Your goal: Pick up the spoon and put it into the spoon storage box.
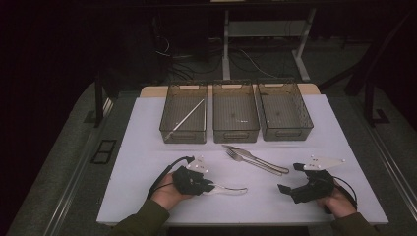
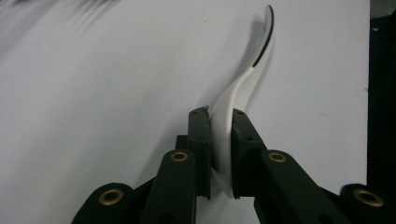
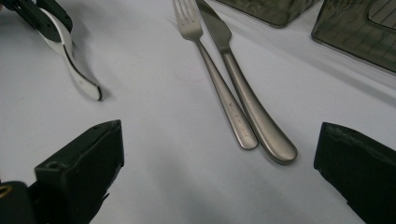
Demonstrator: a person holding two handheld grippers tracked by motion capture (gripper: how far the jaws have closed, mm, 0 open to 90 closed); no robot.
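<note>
Left gripper point(image 1: 209, 187): It sits low at the left of the table in the high view, held in the person's left hand. Its two black jaws pinch the white spoon from both sides. In the left gripper view the pads press flat on the spoon.

White spoon point(image 2: 233, 100): It is stuck between the left jaws. It lies low over the white table and its far end points away from the gripper. In the right gripper view the spoon point(image 3: 74, 70) shows at the top left, with its loose end down by the table.

Right gripper point(image 1: 290, 189): It rests at the right of the table, in the person's right hand. Its jaws are spread wide apart, with nothing between them.

Fork point(image 3: 212, 70): It lies flat on the table, in the middle, right beside the knife.

Knife point(image 3: 247, 100): It lies next to the fork, and their handles touch.

Three bins point(image 1: 236, 135): They stand in a row at the far side of the table, past the fork and knife.

Left bin point(image 1: 169, 135): It has long thin sticks point(image 1: 189, 117) lying in it.

Table point(image 1: 147, 162): It is white.
</note>
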